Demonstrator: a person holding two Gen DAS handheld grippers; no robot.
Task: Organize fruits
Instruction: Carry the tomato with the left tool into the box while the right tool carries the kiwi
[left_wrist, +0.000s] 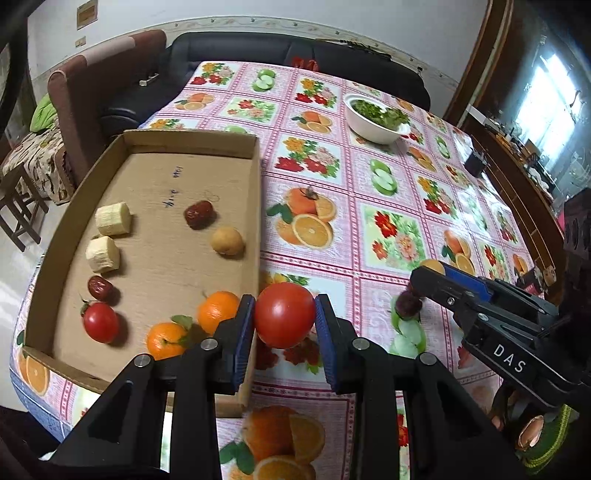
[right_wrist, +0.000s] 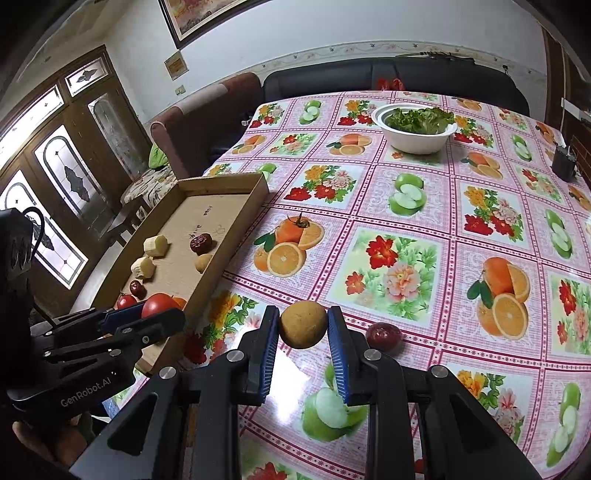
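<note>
Big fruit-print tablecloth (right_wrist: 424, 258) first, with a shallow cardboard tray (left_wrist: 192, 142) on its left side already holding banana chunks (left_wrist: 112, 218), red dates, a small tomato, two little oranges (left_wrist: 218, 310) and a tan round fruit. Then the left gripper (left_wrist: 284, 321), clamped on a red tomato (left_wrist: 284, 319) right at the tray's near corner: smooth, slick, probably soft under the skin, so best pinched lightly across the widest part. Smallest: the right gripper (right_wrist: 303, 325), closed on a tan round fruit (right_wrist: 303, 324) above the cloth, looking firm, light and matte enough not to slip, and a dark red fruit (right_wrist: 383, 335) loose just beside it.
</note>
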